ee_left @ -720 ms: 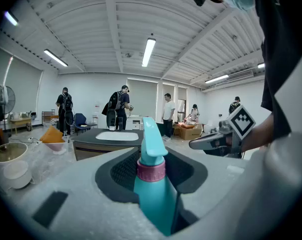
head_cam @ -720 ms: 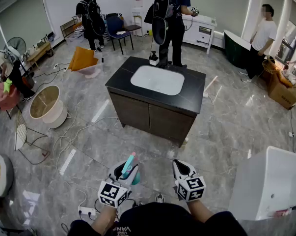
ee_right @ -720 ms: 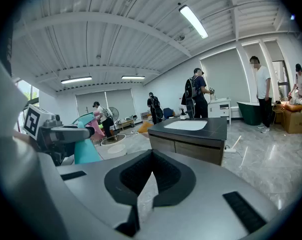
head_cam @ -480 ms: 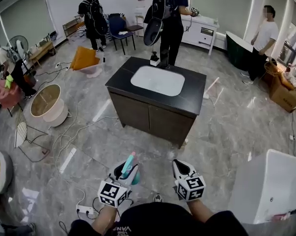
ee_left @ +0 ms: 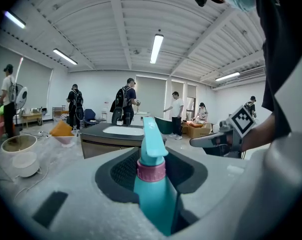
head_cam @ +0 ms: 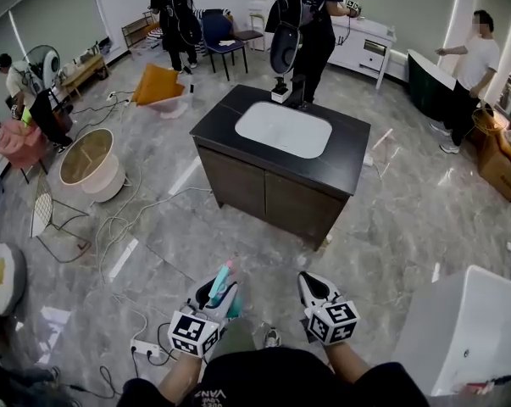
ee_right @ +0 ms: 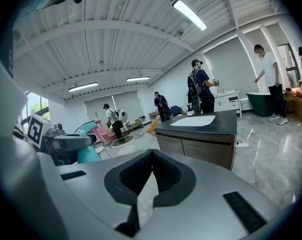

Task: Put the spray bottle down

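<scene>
Big open room with a grey marble floor (head_cam: 391, 219), cables lying around and a few people busy at the far end. Straight ahead of both tongs, well apart from them, is a dark cabinet (head_cam: 340, 164) with a white sink set in its top.

My left tongs (head_cam: 222, 288) are clamped on the bottle (head_cam: 224, 278). The jaws are partway closed, pads pressing on the teal body from both sides. It stands upright, pink collar and nozzle poking up past the tips. My right tongs (head_cam: 311, 283) are just beside the left ones, to their right. Jaws closed tip to tip, nothing in them, only floor behind.

So I'd say I'm in the carrying bit and the actual put-down hasn't begun. The bottle is up in the air over bare floor, with nothing under it to rest on.

My guess is the cabinet top is the spot. The next move would be to get close, bring the left tongs over the dark counter beside the sink, and lower until the base sits flat. Only then open the jaws and back straight off so the nozzle doesn't snag. The right tongs just need to stay clear.
</scene>
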### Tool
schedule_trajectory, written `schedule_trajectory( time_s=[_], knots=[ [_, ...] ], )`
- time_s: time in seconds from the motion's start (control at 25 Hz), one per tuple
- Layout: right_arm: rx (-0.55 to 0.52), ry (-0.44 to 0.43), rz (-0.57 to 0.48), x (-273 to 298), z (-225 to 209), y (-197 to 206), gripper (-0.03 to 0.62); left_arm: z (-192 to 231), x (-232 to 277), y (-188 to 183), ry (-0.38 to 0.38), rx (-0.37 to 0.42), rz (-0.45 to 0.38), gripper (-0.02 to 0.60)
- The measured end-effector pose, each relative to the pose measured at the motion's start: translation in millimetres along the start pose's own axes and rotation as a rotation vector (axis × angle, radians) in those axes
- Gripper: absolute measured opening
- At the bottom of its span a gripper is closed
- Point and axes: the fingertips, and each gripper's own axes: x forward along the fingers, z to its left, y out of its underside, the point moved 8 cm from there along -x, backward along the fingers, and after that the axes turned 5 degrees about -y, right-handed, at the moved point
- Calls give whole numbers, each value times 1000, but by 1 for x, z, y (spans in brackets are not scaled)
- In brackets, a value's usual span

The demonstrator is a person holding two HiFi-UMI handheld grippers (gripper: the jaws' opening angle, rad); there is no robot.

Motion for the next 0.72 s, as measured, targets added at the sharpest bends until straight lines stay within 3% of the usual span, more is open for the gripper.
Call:
schedule_trajectory(
  time_s=[0.32,0.72],
  knots=[
    [2,-2,1,54,-6,-17,-2,44,34,-3,15,-19,3,153],
    [15,68,-25,156,-9,-57,-2,149,100,-36,93,3,-13,152]
  ],
)
